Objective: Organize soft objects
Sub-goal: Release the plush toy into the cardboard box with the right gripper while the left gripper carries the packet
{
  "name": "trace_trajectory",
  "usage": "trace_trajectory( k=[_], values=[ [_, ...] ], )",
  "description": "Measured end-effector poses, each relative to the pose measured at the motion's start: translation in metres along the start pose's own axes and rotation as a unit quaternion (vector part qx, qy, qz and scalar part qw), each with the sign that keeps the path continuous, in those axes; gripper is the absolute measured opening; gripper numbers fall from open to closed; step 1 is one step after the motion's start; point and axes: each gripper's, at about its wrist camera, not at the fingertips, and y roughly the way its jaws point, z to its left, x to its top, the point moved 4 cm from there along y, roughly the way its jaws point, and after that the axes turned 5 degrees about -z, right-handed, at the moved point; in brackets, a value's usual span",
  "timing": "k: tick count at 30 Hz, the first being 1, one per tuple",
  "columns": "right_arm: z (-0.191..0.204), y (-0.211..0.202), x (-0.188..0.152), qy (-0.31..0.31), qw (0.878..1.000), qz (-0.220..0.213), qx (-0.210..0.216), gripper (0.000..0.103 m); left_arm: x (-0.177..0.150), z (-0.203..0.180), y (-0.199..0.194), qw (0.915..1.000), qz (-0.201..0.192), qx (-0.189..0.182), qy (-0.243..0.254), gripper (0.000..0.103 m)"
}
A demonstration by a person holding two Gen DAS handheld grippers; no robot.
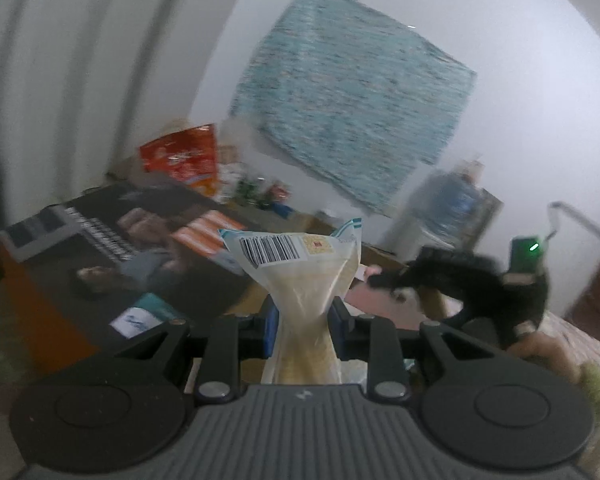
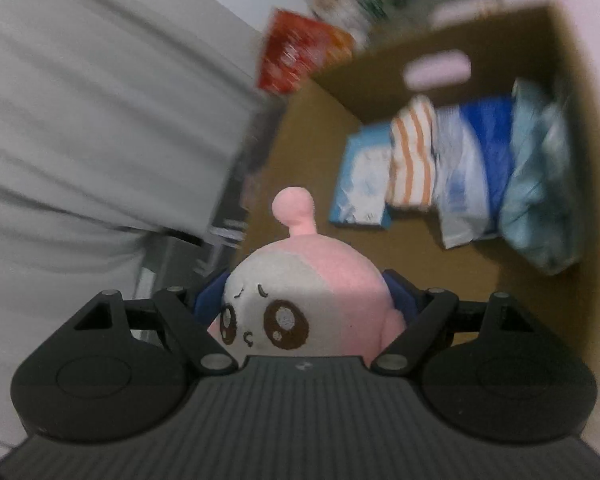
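My left gripper is shut on a clear plastic bag of pale grain with a barcode label, squeezed narrow between the blue pads and held up in the air. My right gripper is shut on a pink and white plush toy with big brown eyes and a pink knob on top. It holds the toy above an open cardboard box. In the box lie an orange-striped cloth and several blue and white soft packs. The other gripper shows blurred at the right of the left wrist view.
A dark table carries a keyboard, a red snack bag and small bottles. A teal cloth hangs on the white wall. A grey curtain fills the left of the right wrist view.
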Motion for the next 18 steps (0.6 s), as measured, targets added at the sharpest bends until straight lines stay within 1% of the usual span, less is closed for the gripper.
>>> trace_trajectory(
  k=[1,3,6,8,10,12,14,18],
  values=[
    [-0.007,0.018,0.004,0.011,1.0,0.009,-0.01,0.082,0.003,0.008,0.002,1.0,0.0,0.006,-0.004,0.027],
    [-0.013,0.042,0.001,0.027,0.999,0.019,-0.026,0.082,0.007,0.018,0.007,0.9998,0.0,0.02,-0.007,0.027],
    [-0.017,0.072,-0.002,0.042,0.998,0.028,-0.039,0.083,0.011,0.035,0.011,0.9995,0.001,0.03,-0.011,0.027],
    [-0.02,0.085,-0.004,0.052,0.997,0.03,-0.042,0.083,0.011,0.047,0.012,0.9994,0.002,0.032,-0.014,0.027],
    [-0.028,0.098,-0.001,0.079,0.996,0.033,-0.037,0.084,0.009,0.05,0.013,0.9993,0.003,0.033,-0.016,0.027],
    [-0.039,0.11,-0.002,0.107,0.993,0.033,-0.03,0.084,0.009,0.052,0.014,0.9993,0.005,0.033,-0.018,0.027],
    [-0.047,0.117,-0.003,0.119,0.992,0.029,-0.029,0.085,0.008,0.054,0.016,0.9992,0.008,0.033,-0.019,0.027],
    [-0.049,0.112,-0.001,0.129,0.991,0.012,-0.022,0.086,0.004,0.054,0.021,0.9992,0.015,0.031,-0.019,0.027]
  ],
)
